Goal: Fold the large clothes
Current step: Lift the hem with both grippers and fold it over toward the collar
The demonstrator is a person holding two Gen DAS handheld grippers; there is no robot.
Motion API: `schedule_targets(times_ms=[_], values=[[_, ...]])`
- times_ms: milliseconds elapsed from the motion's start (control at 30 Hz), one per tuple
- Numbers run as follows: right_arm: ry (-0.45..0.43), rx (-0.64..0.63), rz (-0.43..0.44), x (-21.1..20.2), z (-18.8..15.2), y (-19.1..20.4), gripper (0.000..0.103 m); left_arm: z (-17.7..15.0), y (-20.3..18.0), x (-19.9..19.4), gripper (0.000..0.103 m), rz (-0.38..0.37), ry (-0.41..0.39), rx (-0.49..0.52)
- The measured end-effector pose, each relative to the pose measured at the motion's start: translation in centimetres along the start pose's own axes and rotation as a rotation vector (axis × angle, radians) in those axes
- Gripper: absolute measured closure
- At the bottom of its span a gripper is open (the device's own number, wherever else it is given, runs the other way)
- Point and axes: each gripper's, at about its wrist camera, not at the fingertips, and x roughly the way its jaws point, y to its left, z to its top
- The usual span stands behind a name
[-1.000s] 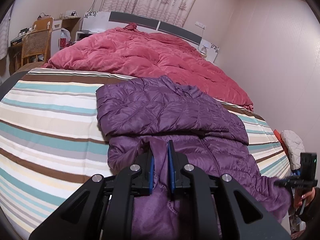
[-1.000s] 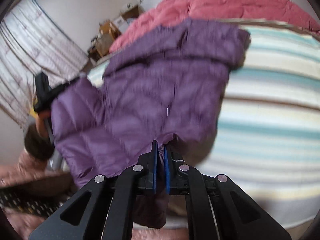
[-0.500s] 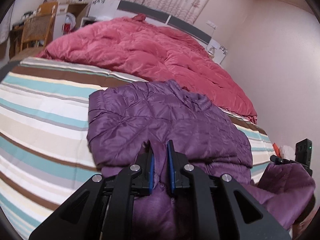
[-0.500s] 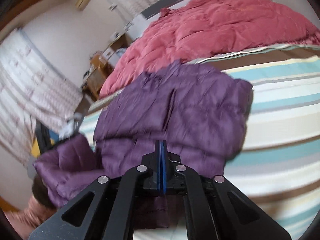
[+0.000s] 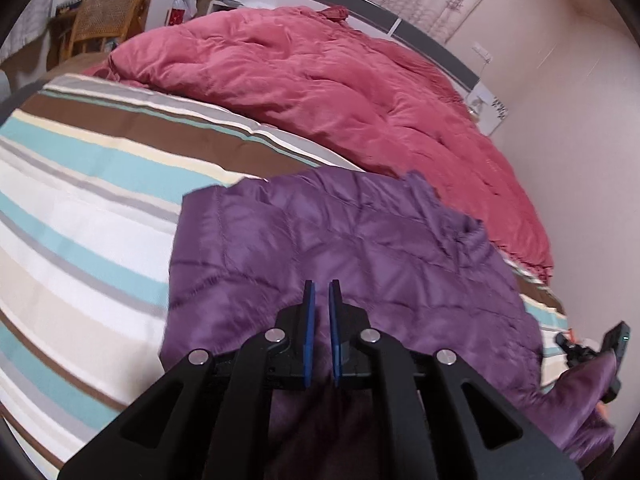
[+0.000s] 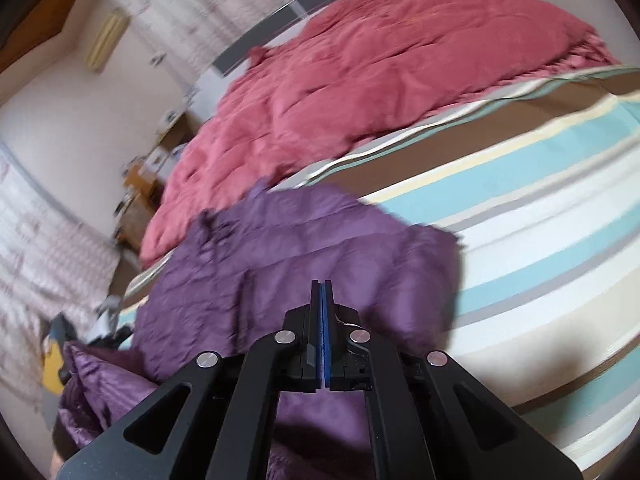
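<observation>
- Left wrist view: the left tool (image 5: 322,292) is clamped on the near hem of the purple down jacket (image 5: 360,248), fabric running between its blue pads. The jacket lies on the striped bed (image 5: 80,208), its far edge at 12 o'clock against the red quilt (image 5: 340,92)
- Right wrist view: the right tool (image 6: 321,292) is shut tight on the hem; jacket body spreads toward 11 o'clock
- Judged step: carrying the bottom half over the top; next, lay the hem on the far edge, aligned, then let go
</observation>
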Motion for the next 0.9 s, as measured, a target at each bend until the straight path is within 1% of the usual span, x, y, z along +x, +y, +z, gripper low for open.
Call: schedule_targets(times_ms=[33, 67, 100, 133, 167, 200, 233, 267, 300, 367, 400, 433, 500, 567, 600, 633, 667, 700, 733, 767, 800, 833, 867, 900], values=[[-0.017, 0.025, 0.017, -0.2, -0.1, -0.8, 0.101, 0.1, 0.1, 0.3, 0.098, 0.008, -0.002, -0.003], [-0.021, 0.035, 0.014, -0.4, -0.1, -1.2, 0.084, 0.2, 0.1, 0.5, 0.096, 0.000, -0.003, -0.007], [-0.029, 0.039, 0.009, -0.8, -0.3, -1.5, 0.048, 0.1, 0.0, 0.7, 0.087, -0.024, -0.005, -0.011], [-0.045, 0.037, 0.015, -1.3, -0.6, -1.8, 0.029, 0.0, 0.0, 0.8, 0.080, -0.038, -0.007, -0.014], [-0.077, 0.032, 0.023, -2.3, -1.1, -1.9, 0.015, -0.2, 0.1, 0.8, 0.056, -0.043, -0.015, -0.021], [-0.093, 0.025, 0.038, -3.0, -1.5, -2.0, 0.015, -0.2, 0.2, 0.6, 0.043, -0.055, -0.030, -0.027], [-0.087, 0.014, 0.077, -3.8, -2.1, -2.1, 0.015, -0.3, 0.5, 0.2, 0.040, -0.077, -0.057, -0.034], [-0.078, 0.009, 0.103, -4.4, -2.6, -2.3, 0.015, -0.4, 0.8, -0.3, 0.034, -0.096, -0.082, -0.042], [-0.073, 0.009, 0.120, -4.8, -3.1, -2.3, 0.015, -0.4, 1.4, -1.1, 0.026, -0.115, -0.115, -0.060], [-0.043, -0.001, 0.162, -5.4, -4.3, -2.6, 0.015, -0.5, 2.4, -2.5, 0.017, -0.167, -0.173, -0.089], [-0.019, -0.017, 0.169, -5.4, -4.9, -2.5, 0.015, -0.5, 2.9, -3.2, 0.013, -0.206, -0.199, -0.090], [0.008, -0.044, 0.174, -5.3, -5.6, -2.3, 0.015, -0.6, 3.1, -3.6, 0.011, -0.217, -0.208, -0.084], [0.042, -0.071, 0.211, -5.0, -6.5, -1.9, 0.015, -0.6, 3.0, -4.2, 0.006, -0.264, -0.209, -0.041], [0.075, -0.101, 0.219, -4.2, -7.3, -1.3, 0.017, -0.6, 2.2, -4.2, 0.002, -0.306, -0.193, 0.013], [0.083, -0.111, 0.210, -3.8, -7.5, -1.0, 0.027, -0.6, 1.4, -3.9, 0.002, -0.327, -0.165, 0.055], [0.090, -0.115, 0.199, -3.2, -7.7, -0.9, 0.036, -0.6, 0.5, -3.4, 0.002, -0.329, -0.133, 0.102], [0.097, -0.109, 0.190, -2.9, -7.8, -0.7, 0.049, -0.6, -0.2, -2.9, 0.002, -0.304, -0.112, 0.138], [0.107, -0.097, 0.186, -2.5, -7.8, -0.7, 0.061, -0.5, -1.1, -2.1, 0.002, -0.275, -0.076, 0.180], [0.115, -0.079, 0.187, -2.1, -7.7, -0.8, 0.065, -0.6, -1.9, -1.1, 0.003, -0.256, -0.036, 0.217], [0.113, -0.073, 0.180, -2.1, -7.8, -0.8, 0.074, -0.6, -2.7, -0.1, 0.008, -0.215, 0.003, 0.258], [0.109, -0.073, 0.174, -2.1, -7.7, -0.7, 0.081, -0.7, -3.4, 0.6, 0.033, -0.202, 0.032, 0.287], [0.106, -0.077, 0.178, -2.2, -7.6, -0.6, 0.084, -0.9, -3.9, 1.0, 0.047, -0.214, 0.059, 0.302], [0.092, -0.093, 0.175, -2.6, -7.5, -0.2, 0.086, -1.1, -4.2, 1.2, 0.063, -0.210, 0.076, 0.309], [0.076, -0.112, 0.169, -3.0, -7.3, 0.4, 0.089, -1.2, -4.6, 1.1, 0.078, -0.211, 0.076, 0.311]])
